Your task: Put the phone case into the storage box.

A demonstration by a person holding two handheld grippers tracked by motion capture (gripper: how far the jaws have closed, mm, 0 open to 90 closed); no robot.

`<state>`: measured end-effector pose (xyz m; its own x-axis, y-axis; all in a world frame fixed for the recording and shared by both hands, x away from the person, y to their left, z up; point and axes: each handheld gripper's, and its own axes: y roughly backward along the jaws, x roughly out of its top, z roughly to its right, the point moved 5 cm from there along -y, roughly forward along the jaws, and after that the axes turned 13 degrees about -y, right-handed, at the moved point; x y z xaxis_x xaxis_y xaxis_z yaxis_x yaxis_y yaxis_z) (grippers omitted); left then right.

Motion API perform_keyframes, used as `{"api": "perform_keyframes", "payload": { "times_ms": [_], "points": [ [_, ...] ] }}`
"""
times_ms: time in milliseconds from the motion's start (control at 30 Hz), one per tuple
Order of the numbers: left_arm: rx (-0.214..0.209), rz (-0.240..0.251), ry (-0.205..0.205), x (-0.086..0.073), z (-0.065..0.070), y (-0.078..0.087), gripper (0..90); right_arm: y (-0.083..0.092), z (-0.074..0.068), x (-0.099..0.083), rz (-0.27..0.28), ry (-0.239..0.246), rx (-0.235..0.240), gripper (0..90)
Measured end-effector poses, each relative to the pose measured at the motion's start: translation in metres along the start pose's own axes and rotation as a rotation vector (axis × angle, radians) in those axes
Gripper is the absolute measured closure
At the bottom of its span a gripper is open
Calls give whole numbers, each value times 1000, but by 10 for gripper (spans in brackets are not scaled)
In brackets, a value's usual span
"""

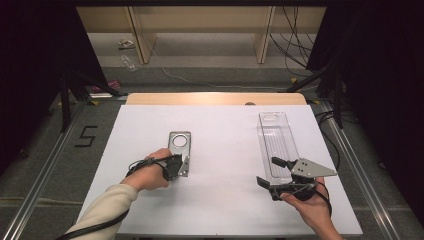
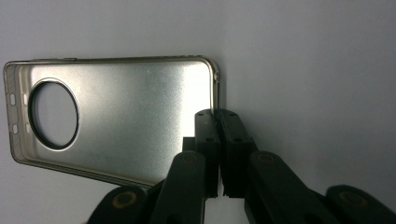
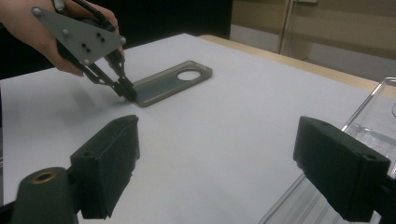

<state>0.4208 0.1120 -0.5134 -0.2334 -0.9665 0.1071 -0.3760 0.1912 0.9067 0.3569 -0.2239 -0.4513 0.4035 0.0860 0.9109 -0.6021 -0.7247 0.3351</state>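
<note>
The high view looks forward and down on the whole worktop (image 1: 225, 210). The left gripper view sits close above the phone case (image 2: 121, 107). The right gripper view looks low across the worktop leftward; all three share that case.

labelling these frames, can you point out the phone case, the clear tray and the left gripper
phone case (image 2: 135, 107), left gripper view, flat inner back
clear tray (image 1: 276, 137), high view, ribbed floor
left gripper (image 2: 217, 116), left gripper view, tips shut on the case rim

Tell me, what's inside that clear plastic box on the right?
The clear plastic box looks empty: only its ribbed floor shows through. The right tongs cover its near end, so that part stays unseen.
</note>
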Motion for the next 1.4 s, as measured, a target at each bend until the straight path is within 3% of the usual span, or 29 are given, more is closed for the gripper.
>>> {"api": "perform_keyframes", "payload": {
  "times_ms": [33,600,933,1400],
  "points": [
    [8,0,-18,0,0,1,870,0,0,0,-1,0,0,157],
    [79,45,-13,0,12,8,882,-1,0,-1,-5,2,0,157],
    [121,69,-18,8,12,24,883,-1,0,-1,-5,5,0,157],
    [137,96,-32,20,15,36,883,-1,1,0,-3,3,2,157]
  ]
}}
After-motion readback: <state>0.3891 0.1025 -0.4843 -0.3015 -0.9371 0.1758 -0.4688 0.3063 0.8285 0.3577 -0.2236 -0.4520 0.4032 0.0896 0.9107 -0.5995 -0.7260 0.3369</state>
